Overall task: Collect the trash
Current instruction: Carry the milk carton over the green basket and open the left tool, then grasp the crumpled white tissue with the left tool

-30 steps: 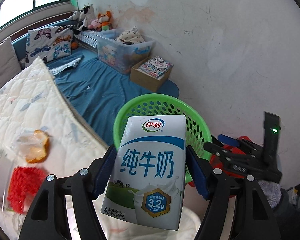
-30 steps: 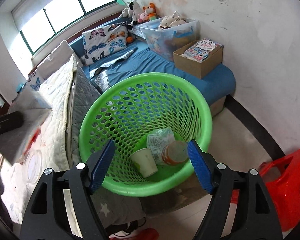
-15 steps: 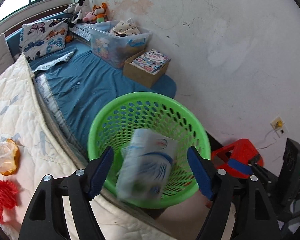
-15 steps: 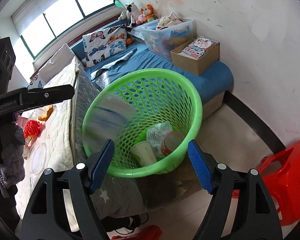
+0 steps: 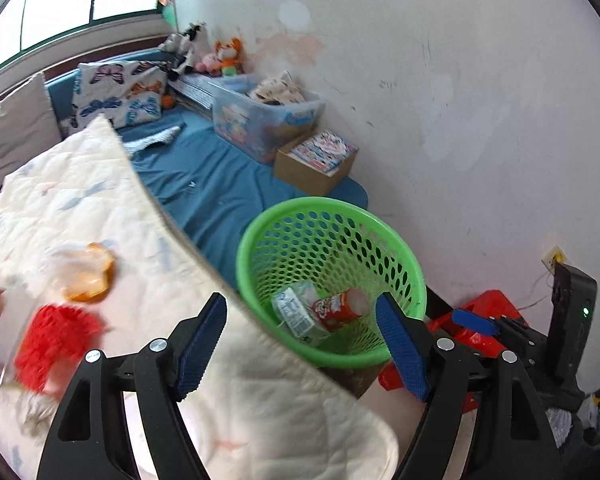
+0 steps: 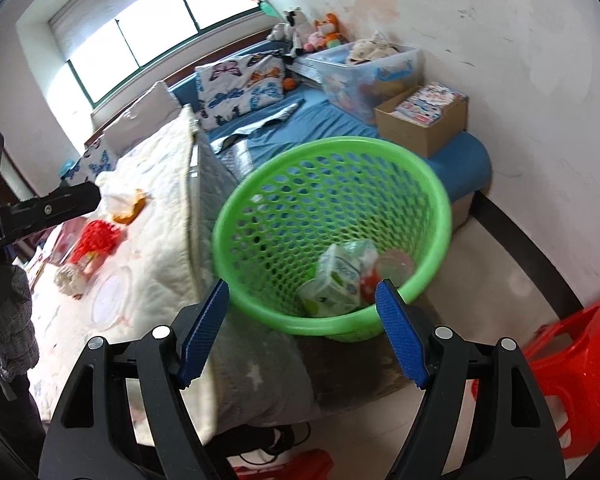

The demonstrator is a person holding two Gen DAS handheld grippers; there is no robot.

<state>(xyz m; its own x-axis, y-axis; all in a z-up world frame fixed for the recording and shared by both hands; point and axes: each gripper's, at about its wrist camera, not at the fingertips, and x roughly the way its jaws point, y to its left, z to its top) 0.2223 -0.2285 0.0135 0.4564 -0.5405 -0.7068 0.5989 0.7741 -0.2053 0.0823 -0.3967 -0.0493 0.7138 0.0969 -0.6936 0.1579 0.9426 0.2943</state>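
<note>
Beside the quilted bed, the milk carton (image 5: 296, 312) lies in the green basket (image 5: 404, 248), beyond both empty, wide-open tongs (image 5: 300, 346).

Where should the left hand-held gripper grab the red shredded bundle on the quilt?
Grip the red shredded bundle across its fluffy middle, coming from above. It lies low and loose on the quilt, with a clear wrapper against its left edge, so a side approach would likely snag that. Left hand-held gripper is open.

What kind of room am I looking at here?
Most likely a bedroom, perhaps a child's: a bed with a white quilt, a butterfly-print pillow under the window, and stuffed toys lined up by the wall.
</note>
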